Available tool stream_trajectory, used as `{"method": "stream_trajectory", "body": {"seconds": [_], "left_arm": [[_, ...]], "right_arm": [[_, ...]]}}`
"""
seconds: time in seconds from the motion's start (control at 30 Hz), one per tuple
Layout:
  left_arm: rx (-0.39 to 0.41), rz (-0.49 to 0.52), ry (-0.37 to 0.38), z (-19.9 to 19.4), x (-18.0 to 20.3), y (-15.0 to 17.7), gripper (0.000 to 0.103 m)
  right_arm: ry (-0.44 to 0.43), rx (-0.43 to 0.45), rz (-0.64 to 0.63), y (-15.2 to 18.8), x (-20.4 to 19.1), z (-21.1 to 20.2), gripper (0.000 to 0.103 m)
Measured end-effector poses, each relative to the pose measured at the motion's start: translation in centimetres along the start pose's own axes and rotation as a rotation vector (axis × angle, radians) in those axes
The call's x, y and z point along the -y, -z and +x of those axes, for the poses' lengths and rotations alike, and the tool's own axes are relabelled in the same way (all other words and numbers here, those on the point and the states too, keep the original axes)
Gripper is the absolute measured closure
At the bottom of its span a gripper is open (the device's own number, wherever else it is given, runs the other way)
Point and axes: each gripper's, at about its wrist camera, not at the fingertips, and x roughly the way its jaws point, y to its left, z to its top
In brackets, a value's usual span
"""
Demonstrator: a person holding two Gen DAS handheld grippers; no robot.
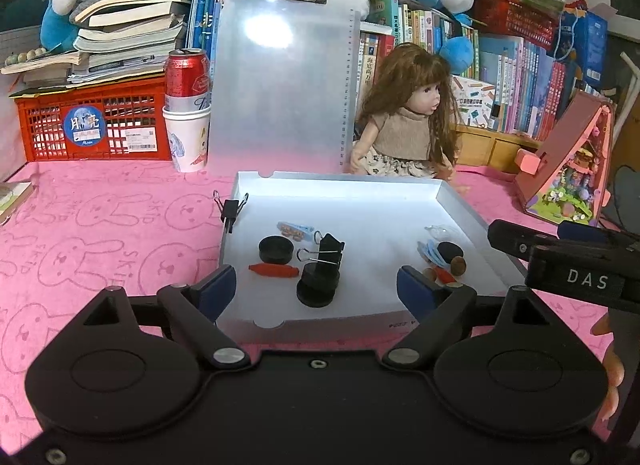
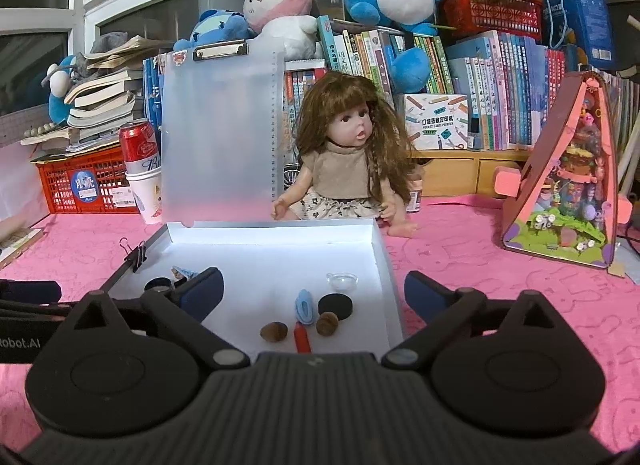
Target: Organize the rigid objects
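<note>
Small rigid objects lie scattered in a shallow white tray [image 1: 460,201] on the worktop [image 1: 100,233], which is covered in soft pink cloth printed with rabbit outlines. Toward the tray's left sit two matte black round pucks [image 1: 275,249], a red spindle-shaped piece [image 1: 273,270] and a black binder clip [image 1: 330,249] with wire handles. Toward the right lie another black disc [image 2: 336,305], two brown nut-like lumps [image 2: 327,323], a blue oval piece [image 2: 305,305] and a clear domed cap [image 2: 341,280]. Another binder clip [image 1: 231,209] grips the tray's left wall. The left hand-held gripper [image 1: 316,285] and the right hand-held gripper [image 2: 314,291] both stand wide with nothing between their blue pads.
</note>
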Motion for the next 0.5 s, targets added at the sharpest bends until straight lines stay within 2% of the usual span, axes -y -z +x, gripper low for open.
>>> {"method": "stream_trajectory", "body": {"seconds": [0.27,0.5], "left_arm": [[-0.012,-0.012,-0.003,-0.8,-0.5,1.1,0.016],[-0.034,-0.02,-0.011,-1.1,-0.8,2.7,0.016]], "right_arm": [[0.011,0.009,-0.021,0.6,-0.3,-1.2,0.0],[0.016,-0.022,-0.03,2.1,-0.7,-1.5,0.0]]}}
